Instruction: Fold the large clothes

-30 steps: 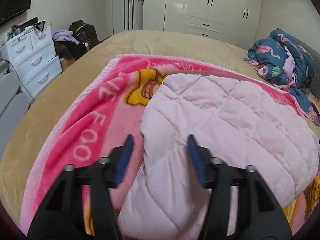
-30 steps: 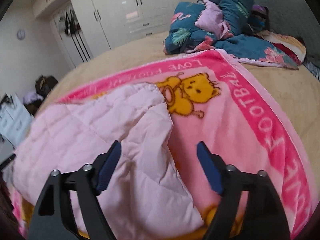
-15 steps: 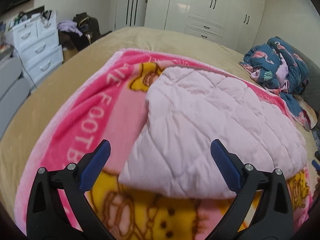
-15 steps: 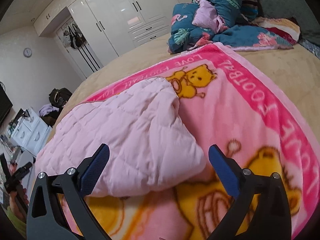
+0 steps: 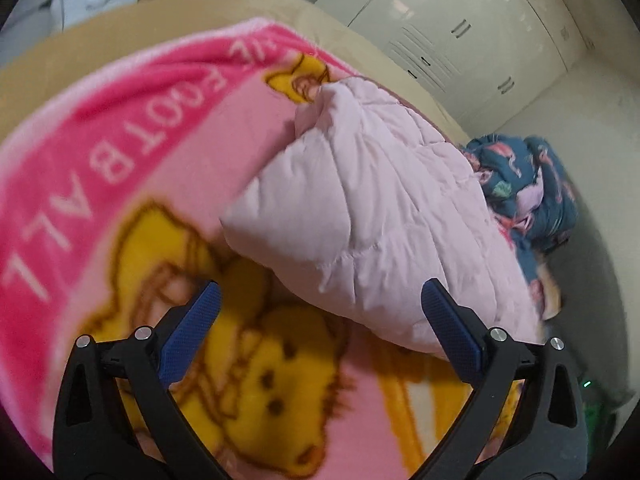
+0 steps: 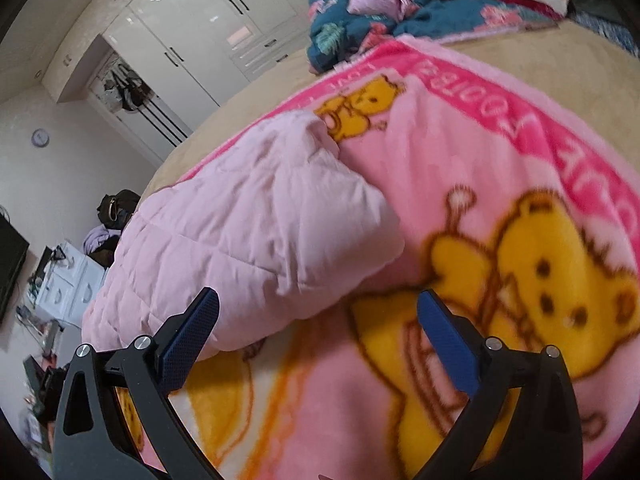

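**Inspector:** Condition of the left gripper [image 5: 320,320]?

**Assistant:** Jaws spread wide, nothing between the pads. The blue fingers [image 5: 188,336] hang above the blanket [image 5: 100,168], clear of the fabric as far as the view shows. The near edge of the quilt [image 5: 380,216] sits just ahead of the gap, not inside it.

**Inspector:** And the right gripper [image 6: 318,324]?

**Assistant:** Same finding. Jaws fully apart, empty. Its left finger [image 6: 188,340] overlaps the quilt's [image 6: 248,236] near edge in the picture; whether it touches, I cannot tell. Its other finger stands over the blanket's [image 6: 460,168] yellow bear print.

**Inspector:** Location of the quilt?

**Assistant:** It lies folded on the pink blanket, a pale pink padded bundle. In the left view it runs from the middle toward the right; in the right view from the middle toward the left. So it sits between the two grippers. Its folded corner is puffed up, edges rounded, surface creased.

**Inspector:** What lies beneath?

**Assistant:** The blanket is spread flat on a tan bed [image 6: 560,64], with white lettering along its dark pink border.

**Inspector:** Surroundings?

**Assistant:** A heap of blue patterned bedding [image 6: 360,28] rests at the far side of the bed, apart from the quilt. White wardrobes [image 6: 208,36] line the wall beyond. White drawers [image 6: 68,284] stand to the left in the right view. The left view is blurred.
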`<state>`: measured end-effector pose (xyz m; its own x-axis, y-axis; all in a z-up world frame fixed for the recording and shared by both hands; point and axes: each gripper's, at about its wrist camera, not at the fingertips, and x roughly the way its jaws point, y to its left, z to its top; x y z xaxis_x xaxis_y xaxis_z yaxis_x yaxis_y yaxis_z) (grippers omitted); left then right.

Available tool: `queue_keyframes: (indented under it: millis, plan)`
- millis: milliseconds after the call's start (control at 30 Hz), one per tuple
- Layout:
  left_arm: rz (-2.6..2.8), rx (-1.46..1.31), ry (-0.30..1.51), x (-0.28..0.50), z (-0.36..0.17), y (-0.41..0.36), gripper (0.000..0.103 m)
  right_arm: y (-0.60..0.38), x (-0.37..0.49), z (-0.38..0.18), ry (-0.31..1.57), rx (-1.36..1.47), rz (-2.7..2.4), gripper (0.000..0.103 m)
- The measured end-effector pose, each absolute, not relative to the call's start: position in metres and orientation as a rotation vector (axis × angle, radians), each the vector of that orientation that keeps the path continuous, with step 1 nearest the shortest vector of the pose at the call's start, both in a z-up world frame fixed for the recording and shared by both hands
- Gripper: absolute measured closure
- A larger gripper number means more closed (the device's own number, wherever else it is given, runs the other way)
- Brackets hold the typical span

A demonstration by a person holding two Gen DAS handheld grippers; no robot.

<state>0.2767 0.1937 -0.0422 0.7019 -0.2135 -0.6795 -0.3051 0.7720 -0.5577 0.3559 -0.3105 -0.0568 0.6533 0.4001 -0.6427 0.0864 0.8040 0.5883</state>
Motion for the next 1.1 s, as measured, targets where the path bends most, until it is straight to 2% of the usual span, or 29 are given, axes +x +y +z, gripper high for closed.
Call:
queue_keyframes:
  millis: [367, 867, 900, 933, 1000, 1033, 1067, 1100]
  plan:
    - [0.055, -0.912, 0.832, 0.317, -0.08, 0.196, 0.009, -0.302, 0.401, -0.088, 0.922, 0.81, 0.208, 0.004]
    - [0.085, -0.867, 0.833, 0.361, -0.092, 0.194, 0.009, -0.291, 0.451, -0.108, 0.881, 0.861, 0.228, 0.005]
    - [0.087, -0.861, 0.83, 0.361, -0.092, 0.193, 0.011, -0.291, 0.451, -0.107, 0.877, 0.856, 0.233, 0.007]
    - [0.087, -0.851, 0.826, 0.361, -0.09, 0.192, 0.014, -0.291, 0.452, -0.105, 0.866, 0.854, 0.244, 0.016]
    - [0.086, -0.808, 0.811, 0.362, -0.082, 0.188, 0.03, -0.291, 0.452, -0.1, 0.851, 0.838, 0.26, 0.029]
    - [0.086, -0.778, 0.801, 0.362, -0.077, 0.184, 0.034, -0.289, 0.451, -0.094, 0.836, 0.8, 0.269, 0.039]
    - [0.086, -0.744, 0.789, 0.361, -0.07, 0.18, 0.044, -0.286, 0.45, -0.085, 0.817, 0.745, 0.276, 0.048]
    - [0.089, -0.716, 0.783, 0.362, -0.065, 0.177, 0.053, -0.283, 0.449, -0.079, 0.805, 0.705, 0.282, 0.052]
